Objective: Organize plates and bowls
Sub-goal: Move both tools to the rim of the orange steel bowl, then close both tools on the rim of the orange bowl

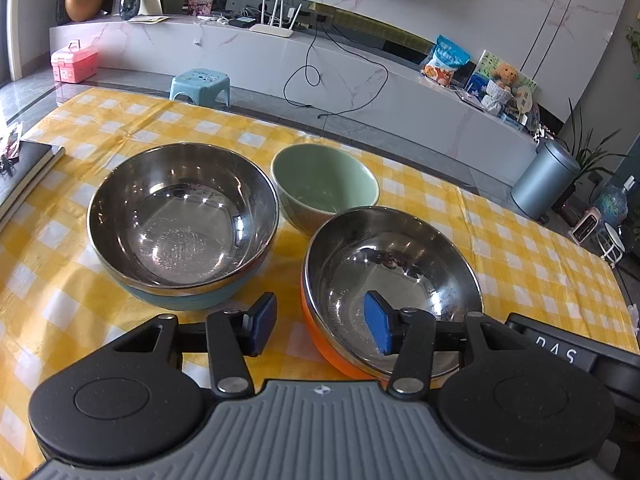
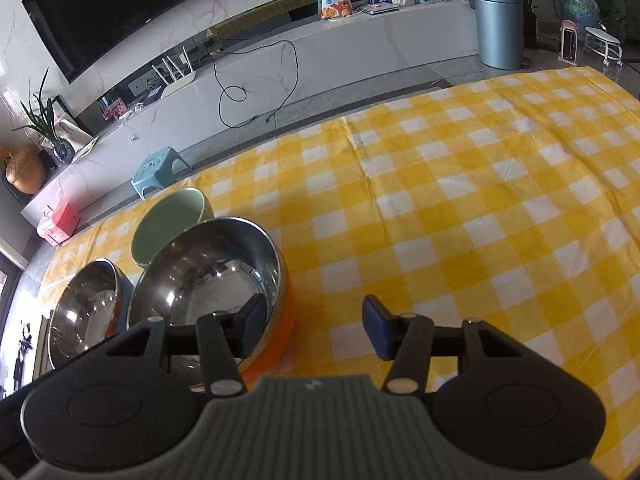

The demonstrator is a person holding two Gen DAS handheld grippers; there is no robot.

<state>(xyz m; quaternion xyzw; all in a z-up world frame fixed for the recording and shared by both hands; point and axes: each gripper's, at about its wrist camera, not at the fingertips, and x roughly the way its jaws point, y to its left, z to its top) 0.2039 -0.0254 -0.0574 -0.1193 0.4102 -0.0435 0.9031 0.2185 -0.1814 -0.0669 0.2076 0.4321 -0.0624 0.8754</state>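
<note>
Three bowls stand on the yellow checked cloth. At the left is a steel bowl with a pale blue outside. A green ceramic bowl sits behind, and a steel bowl with an orange outside is nearest. My left gripper is open and straddles the orange bowl's left rim, one blue pad inside and the other outside, neither pressing. My right gripper is open across the same bowl's right rim, its left finger inside and its right finger over the cloth.
A dark notebook lies at the table's left edge. The checked cloth stretches bare to the right of the bowls. Beyond the far table edge are a blue stool, a grey bin and a long white TV bench.
</note>
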